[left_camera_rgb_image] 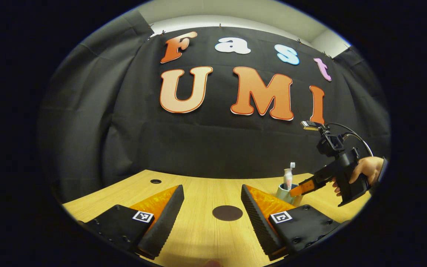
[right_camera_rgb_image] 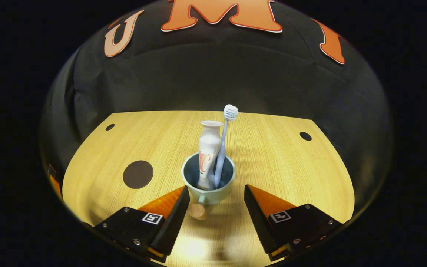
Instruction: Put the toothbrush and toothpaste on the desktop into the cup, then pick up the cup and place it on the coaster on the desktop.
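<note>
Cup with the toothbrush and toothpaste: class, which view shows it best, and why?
The right gripper view: the cup stands central, near, rim and contents plain. In the left gripper view the cup is small, partly behind the right gripper.

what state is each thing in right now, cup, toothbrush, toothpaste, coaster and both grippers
cup: upright on the table, not on the coaster, ungripped
toothbrush: standing in the cup, bristles up
toothpaste: standing in the cup beside the toothbrush
coaster: flat on the table, bare
right gripper: open, fingers either side of the cup's near wall
left gripper: open, holding nothing, pointed at the coaster
</note>
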`<state>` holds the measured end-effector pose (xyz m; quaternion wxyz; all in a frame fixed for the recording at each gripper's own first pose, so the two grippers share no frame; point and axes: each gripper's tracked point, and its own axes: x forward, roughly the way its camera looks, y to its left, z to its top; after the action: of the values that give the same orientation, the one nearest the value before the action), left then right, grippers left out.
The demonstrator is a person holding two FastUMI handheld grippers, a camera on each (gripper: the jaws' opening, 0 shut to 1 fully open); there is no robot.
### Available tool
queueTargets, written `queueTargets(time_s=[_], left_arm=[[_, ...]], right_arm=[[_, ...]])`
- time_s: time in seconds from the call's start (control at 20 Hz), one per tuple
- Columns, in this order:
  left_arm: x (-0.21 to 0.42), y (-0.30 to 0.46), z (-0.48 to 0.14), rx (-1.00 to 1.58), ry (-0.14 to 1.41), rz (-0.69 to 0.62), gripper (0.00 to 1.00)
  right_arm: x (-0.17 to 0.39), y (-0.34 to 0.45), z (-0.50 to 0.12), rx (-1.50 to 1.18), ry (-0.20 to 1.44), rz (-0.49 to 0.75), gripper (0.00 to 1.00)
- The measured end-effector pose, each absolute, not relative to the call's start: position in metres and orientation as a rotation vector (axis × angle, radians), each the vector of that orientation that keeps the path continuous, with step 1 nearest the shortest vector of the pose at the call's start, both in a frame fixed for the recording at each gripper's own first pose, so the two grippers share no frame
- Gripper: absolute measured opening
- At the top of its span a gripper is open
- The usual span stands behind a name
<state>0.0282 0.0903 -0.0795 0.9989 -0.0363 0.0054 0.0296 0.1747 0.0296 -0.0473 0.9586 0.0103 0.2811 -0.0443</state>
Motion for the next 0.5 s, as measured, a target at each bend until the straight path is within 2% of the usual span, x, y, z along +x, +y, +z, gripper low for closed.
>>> queueTargets(time_s=[0.2, 0.3, 0.4, 0.45, 0.5], left_arm=[[0.015, 0.104, -0.076, -0.038, -0.013, 0.081, 0.96], [0.010, 0.109, -0.077, -0.043, -0.017, 0.085, 0.99], [0.008, 0.114, -0.080, -0.059, -0.017, 0.090, 0.99], [0.006, 0.116, -0.079, -0.062, -0.017, 0.092, 0.99], [0.006, 0.117, -0.079, -0.064, -0.019, 0.095, 0.99]], right_arm=[[0.178, 0.036, -0.060, 0.016, 0.656, -0.097, 0.80], [0.179, 0.041, -0.068, 0.018, 0.702, -0.088, 0.71], [0.176, 0.042, -0.069, 0.018, 0.724, -0.091, 0.53], [0.174, 0.041, -0.069, 0.040, 0.739, -0.093, 0.47], [0.175, 0.043, -0.067, 0.057, 0.738, -0.094, 0.26]])
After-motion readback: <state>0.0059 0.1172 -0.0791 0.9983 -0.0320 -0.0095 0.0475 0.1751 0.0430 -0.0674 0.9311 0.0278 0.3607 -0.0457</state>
